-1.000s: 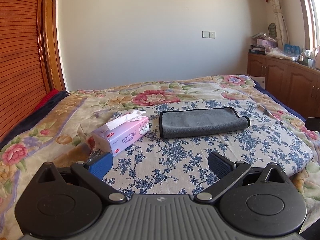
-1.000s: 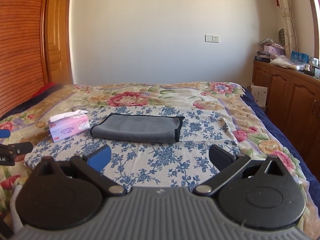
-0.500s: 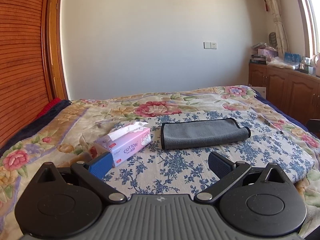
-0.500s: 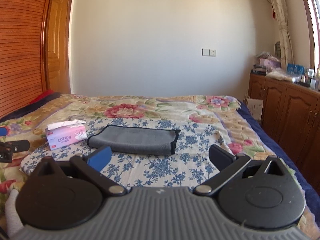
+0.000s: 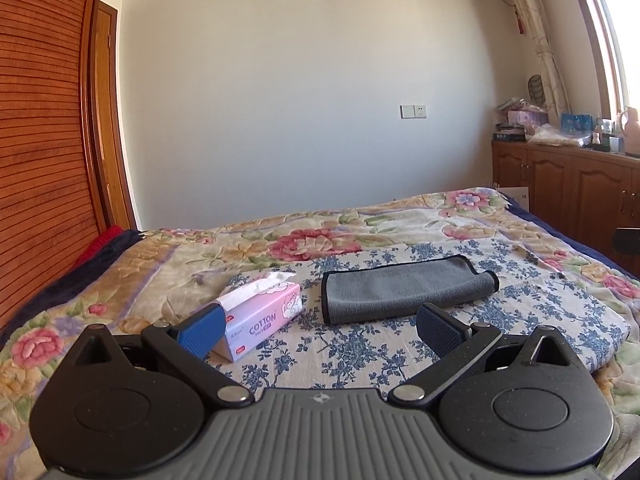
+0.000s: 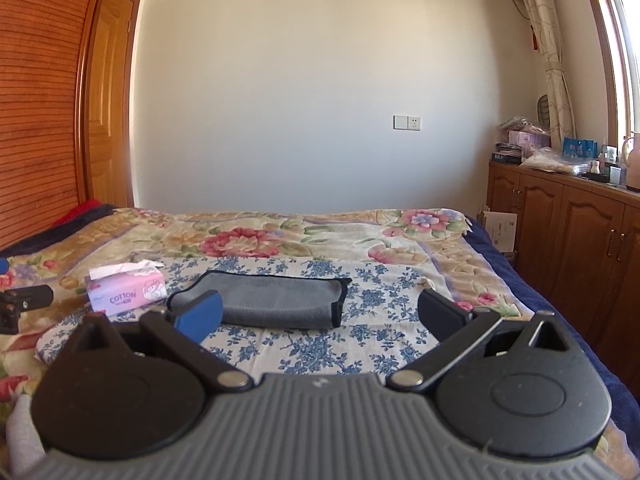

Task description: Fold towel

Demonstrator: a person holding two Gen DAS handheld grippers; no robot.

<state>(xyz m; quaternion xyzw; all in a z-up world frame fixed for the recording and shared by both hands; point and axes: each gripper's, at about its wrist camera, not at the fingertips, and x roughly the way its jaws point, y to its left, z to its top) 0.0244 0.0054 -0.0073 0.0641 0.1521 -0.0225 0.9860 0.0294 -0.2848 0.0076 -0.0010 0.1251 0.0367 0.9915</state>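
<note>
A grey towel (image 5: 404, 288) with a dark edge lies folded into a long strip on a blue-flowered cloth (image 5: 540, 312) on the bed. It also shows in the right wrist view (image 6: 280, 300). My left gripper (image 5: 320, 332) is open and empty, held back from the towel above the cloth. My right gripper (image 6: 318, 316) is open and empty, also short of the towel. The left gripper's side (image 6: 20, 304) shows at the left edge of the right wrist view.
A pink tissue box (image 5: 260, 312) stands left of the towel, seen also in the right wrist view (image 6: 126, 290). A wooden wardrobe (image 5: 40, 140) lies left, wooden cabinets (image 6: 580, 248) with clutter on top lie right. A flowered bedspread (image 5: 320, 236) covers the bed.
Both grippers have tilted up and drawn back, so the towel and tissue box sit lower in both views. The towel has not moved. Both grippers stay open.
</note>
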